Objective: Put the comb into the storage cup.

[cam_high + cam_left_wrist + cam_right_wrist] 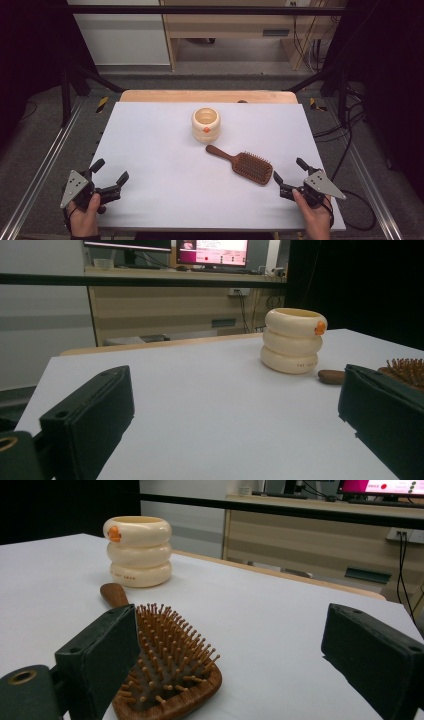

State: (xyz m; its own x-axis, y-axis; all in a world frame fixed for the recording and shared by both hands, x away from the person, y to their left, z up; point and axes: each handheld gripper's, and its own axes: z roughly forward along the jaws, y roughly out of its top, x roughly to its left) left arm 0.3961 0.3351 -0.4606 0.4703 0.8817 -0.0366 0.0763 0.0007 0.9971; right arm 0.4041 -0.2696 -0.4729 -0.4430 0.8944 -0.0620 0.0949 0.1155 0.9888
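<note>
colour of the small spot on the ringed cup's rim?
Orange, on the cream cup; the spot shows best in the right gripper view.

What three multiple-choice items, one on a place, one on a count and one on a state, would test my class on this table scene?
1. Where does the hairbrush lie?
A. Nearer the right tool
B. Nearer the left tool
C. Inside the cream cup

2. How many stacked rings form the cup's body?
A. One
B. Three
C. Five

3. How does the brush lie on the white table?
A. Bristles down
B. Standing on its handle
C. Bristles up

Answers:
1. A: in the high view the brush head lies close to the right tool, far from the left one.
2. B: the left gripper view shows three bulging rings on the cup.
3. C: the right gripper view shows the bristles of the brush pointing upward.
</note>
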